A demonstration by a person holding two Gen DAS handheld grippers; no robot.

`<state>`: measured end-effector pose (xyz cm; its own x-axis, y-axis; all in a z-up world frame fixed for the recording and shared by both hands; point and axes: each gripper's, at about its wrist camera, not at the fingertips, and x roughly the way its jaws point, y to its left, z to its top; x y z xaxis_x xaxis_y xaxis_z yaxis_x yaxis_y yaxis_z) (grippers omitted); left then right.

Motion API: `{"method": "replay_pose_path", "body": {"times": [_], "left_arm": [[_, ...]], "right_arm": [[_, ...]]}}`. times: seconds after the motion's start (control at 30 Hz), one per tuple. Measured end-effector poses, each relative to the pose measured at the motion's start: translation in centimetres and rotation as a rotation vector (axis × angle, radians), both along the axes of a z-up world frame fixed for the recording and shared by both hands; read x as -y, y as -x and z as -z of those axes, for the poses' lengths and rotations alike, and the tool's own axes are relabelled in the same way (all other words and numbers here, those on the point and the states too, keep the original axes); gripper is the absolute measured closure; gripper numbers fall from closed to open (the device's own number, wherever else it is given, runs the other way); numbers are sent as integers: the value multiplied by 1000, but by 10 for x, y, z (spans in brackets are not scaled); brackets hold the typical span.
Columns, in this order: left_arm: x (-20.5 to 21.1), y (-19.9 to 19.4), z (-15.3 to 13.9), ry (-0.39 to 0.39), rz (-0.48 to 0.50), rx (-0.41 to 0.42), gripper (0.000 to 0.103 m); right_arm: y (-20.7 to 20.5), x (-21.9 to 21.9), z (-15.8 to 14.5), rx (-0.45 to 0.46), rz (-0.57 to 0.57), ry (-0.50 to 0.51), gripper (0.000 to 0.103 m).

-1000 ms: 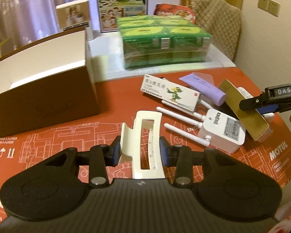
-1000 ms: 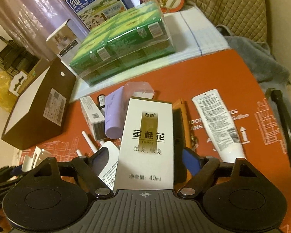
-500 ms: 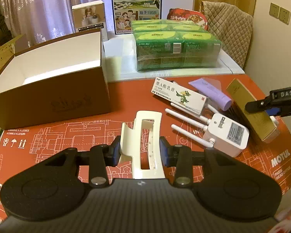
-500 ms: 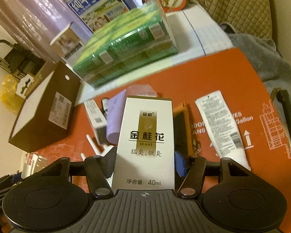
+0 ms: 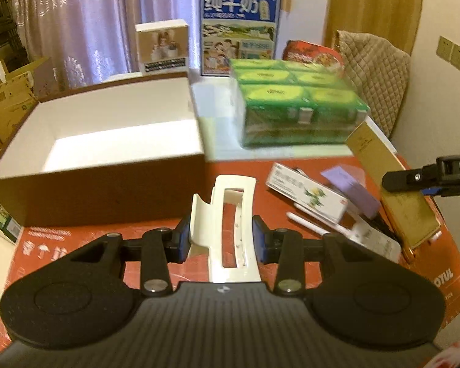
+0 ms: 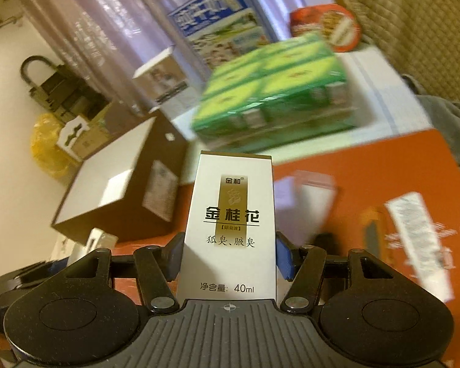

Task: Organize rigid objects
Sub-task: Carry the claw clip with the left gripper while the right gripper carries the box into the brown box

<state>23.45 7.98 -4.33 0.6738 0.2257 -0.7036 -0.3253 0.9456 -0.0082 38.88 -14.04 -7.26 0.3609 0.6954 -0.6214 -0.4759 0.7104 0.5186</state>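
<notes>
Currently both grippers carry loads above the red mat [image 5: 76,236]. Left gripper [image 5: 223,239]: blue pads pressed against a white hair claw clip [image 5: 230,224], held clear of the mat, just in front of the open brown box [image 5: 107,190] with its white interior. Right gripper [image 6: 228,254]: pinching a white-and-gold carton [image 6: 230,224], printed 40ml, tilted up off the mat. On the mat beyond: a green-printed medicine box [image 5: 306,196], a purple tube [image 5: 352,190], a white router [image 5: 374,239]. Green shrink-wrapped pack [image 5: 297,110] behind.
</notes>
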Motion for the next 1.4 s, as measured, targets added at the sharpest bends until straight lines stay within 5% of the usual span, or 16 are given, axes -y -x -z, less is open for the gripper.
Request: {"method": "replay_pose_path", "body": {"times": [0.37, 0.7, 1.4], "left_arm": [[-109, 0, -36, -32, -48, 37, 68], [-208, -24, -39, -36, -78, 26, 68], [-287, -85, 32, 84, -54, -128, 68]], "right_arm": [[10, -152, -35, 50, -135, -48, 47], [-1, -273, -45, 103, -139, -8, 47], [-46, -381, 27, 37, -75, 266, 47]]}}
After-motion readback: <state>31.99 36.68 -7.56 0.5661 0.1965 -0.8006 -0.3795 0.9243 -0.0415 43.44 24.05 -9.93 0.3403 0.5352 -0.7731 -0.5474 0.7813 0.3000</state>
